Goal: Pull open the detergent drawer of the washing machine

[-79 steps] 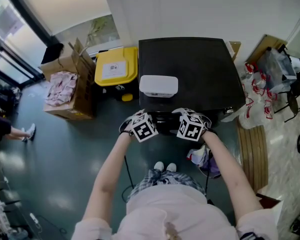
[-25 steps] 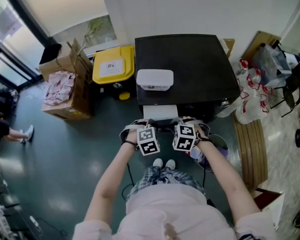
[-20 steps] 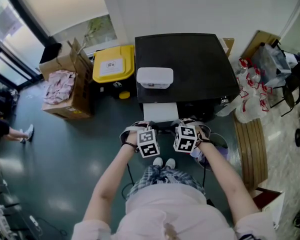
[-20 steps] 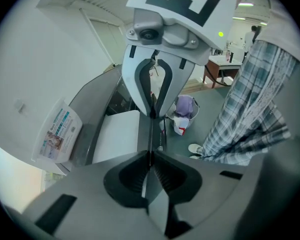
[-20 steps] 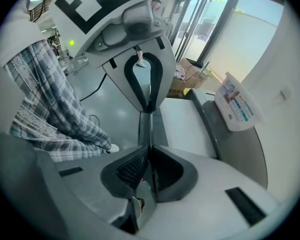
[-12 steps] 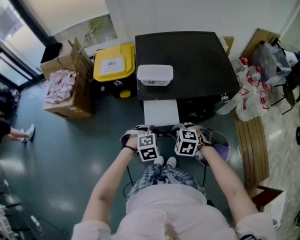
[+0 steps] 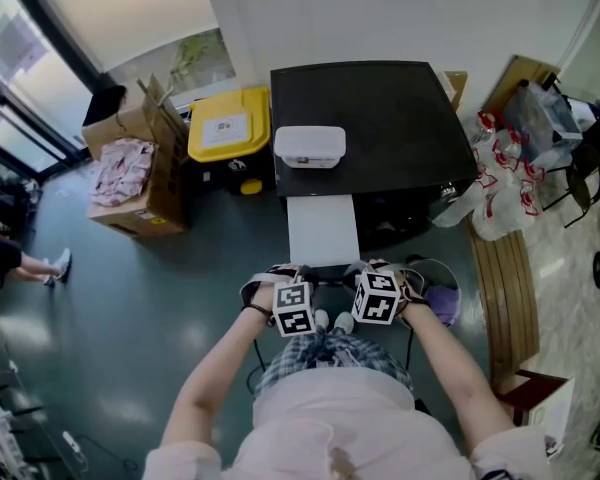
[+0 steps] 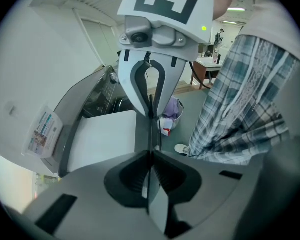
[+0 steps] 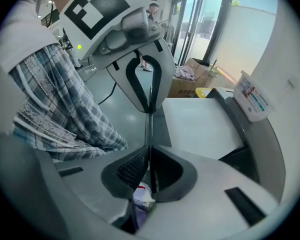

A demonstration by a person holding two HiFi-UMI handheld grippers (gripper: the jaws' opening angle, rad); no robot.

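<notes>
Left tongs (image 8: 151, 156), right tongs (image 9: 150, 151) (clamped) on drawer (image 7: 322, 230)

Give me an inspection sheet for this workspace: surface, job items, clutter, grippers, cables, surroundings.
surface: dark floor; black top of the washing machine carries a white box.
job's things: detergent drawer stands far out of the machine's front.
clutter: yellow bin, cardboard box, plastic bags.
grippers: left gripper and right gripper each shut on the drawer's front edge.
cables: thin dark lead beside the person's left leg.
surroundings: white wall, glass doors, a bystander's shoes.
</notes>
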